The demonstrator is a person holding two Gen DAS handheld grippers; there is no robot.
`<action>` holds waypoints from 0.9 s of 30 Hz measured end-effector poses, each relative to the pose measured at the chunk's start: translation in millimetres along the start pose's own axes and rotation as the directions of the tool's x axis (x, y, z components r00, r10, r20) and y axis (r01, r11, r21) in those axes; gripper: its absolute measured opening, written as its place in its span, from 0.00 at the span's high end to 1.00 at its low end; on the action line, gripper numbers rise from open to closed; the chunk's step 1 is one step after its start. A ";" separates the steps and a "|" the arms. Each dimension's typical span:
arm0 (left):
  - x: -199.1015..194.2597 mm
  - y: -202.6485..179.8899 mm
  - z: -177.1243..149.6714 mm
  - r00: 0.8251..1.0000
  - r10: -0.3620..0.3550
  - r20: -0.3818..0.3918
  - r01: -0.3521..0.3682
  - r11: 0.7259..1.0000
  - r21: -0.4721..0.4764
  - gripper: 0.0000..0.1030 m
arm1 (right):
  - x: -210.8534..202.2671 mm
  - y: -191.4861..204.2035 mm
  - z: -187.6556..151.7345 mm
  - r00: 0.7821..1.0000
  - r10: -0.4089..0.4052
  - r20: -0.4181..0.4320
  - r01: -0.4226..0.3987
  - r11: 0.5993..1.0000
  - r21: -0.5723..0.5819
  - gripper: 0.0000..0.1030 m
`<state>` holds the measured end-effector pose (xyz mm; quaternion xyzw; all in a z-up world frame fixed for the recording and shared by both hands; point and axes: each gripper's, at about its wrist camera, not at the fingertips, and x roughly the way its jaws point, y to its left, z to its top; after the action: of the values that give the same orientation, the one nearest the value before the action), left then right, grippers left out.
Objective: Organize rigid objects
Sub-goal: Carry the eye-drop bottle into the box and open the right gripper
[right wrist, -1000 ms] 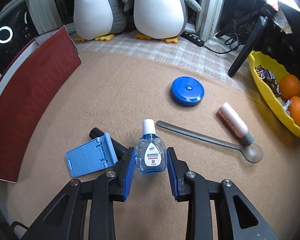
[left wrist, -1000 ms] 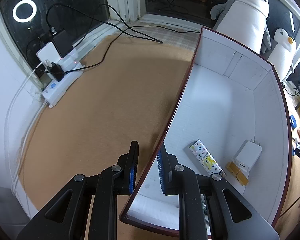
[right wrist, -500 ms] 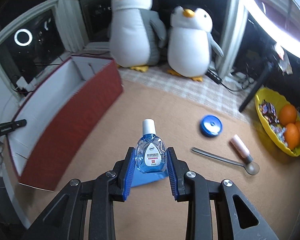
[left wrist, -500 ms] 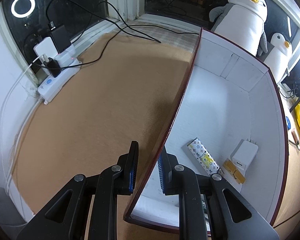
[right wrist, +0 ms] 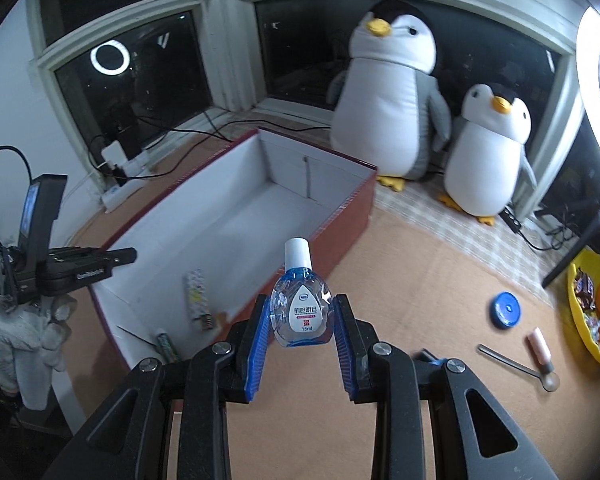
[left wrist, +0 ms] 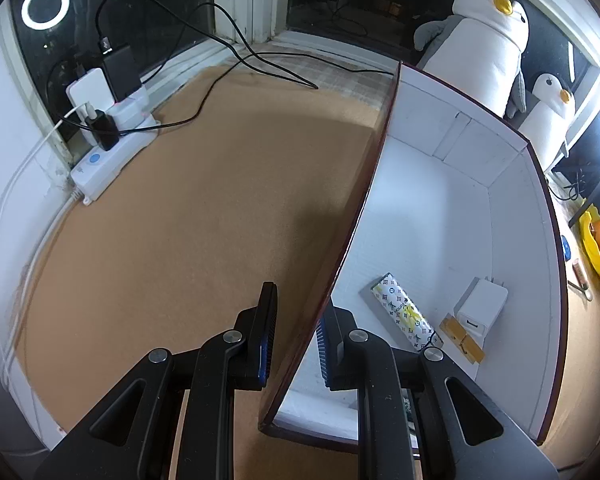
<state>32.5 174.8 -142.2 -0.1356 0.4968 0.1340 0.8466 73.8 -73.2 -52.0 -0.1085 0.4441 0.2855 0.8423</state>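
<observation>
My right gripper (right wrist: pixel 300 334) is shut on a small eye-drop bottle (right wrist: pixel 302 304) with a white cap, held upright in the air beside the red box (right wrist: pixel 352 220). My left gripper (left wrist: pixel 296 332) straddles the box's left wall (left wrist: pixel 364 208), one finger outside and one inside, with gaps on both sides of the wall. Inside the white-lined box lie a patterned stick (left wrist: pixel 406 316), a white charger (left wrist: pixel 482 306) and a wooden clip (left wrist: pixel 462 346). The left gripper also shows in the right wrist view at the box's left wall.
On the brown mat to the right lie a blue round case (right wrist: pixel 506 309), a grey spoon (right wrist: pixel 518 366) and a pink tube (right wrist: pixel 540 346). A yellow bowl of oranges (right wrist: pixel 598 312) stands far right. Two plush penguins (right wrist: pixel 392 92) stand behind the box. A power strip (left wrist: pixel 108 160) lies at left.
My right gripper has lifted the eye-drop bottle off the mat and carried it up and left toward the box. The left gripper has stayed astride the box wall.
</observation>
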 end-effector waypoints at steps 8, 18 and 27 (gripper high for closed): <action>2.3 3.0 -1.2 1.000 -0.015 0.003 0.015 1.000 0.004 0.85 | 16.6 49.2 8.7 0.998 0.055 -0.011 -0.055 0.996 -0.064 0.73; 3.5 5.0 -2.5 1.000 -0.026 0.004 0.026 1.000 0.007 0.85 | 45.5 82.9 7.4 0.995 0.075 -0.066 -0.082 0.991 -0.108 0.73; 4.9 5.3 -3.5 1.000 -0.024 0.000 0.024 1.000 0.009 0.85 | 51.1 87.0 4.4 0.994 0.077 -0.073 -0.086 0.989 -0.117 0.69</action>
<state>30.0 178.8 -148.6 -0.1380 0.4959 0.1216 0.8487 49.2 19.1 -84.6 -0.1505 0.4587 0.3421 0.8062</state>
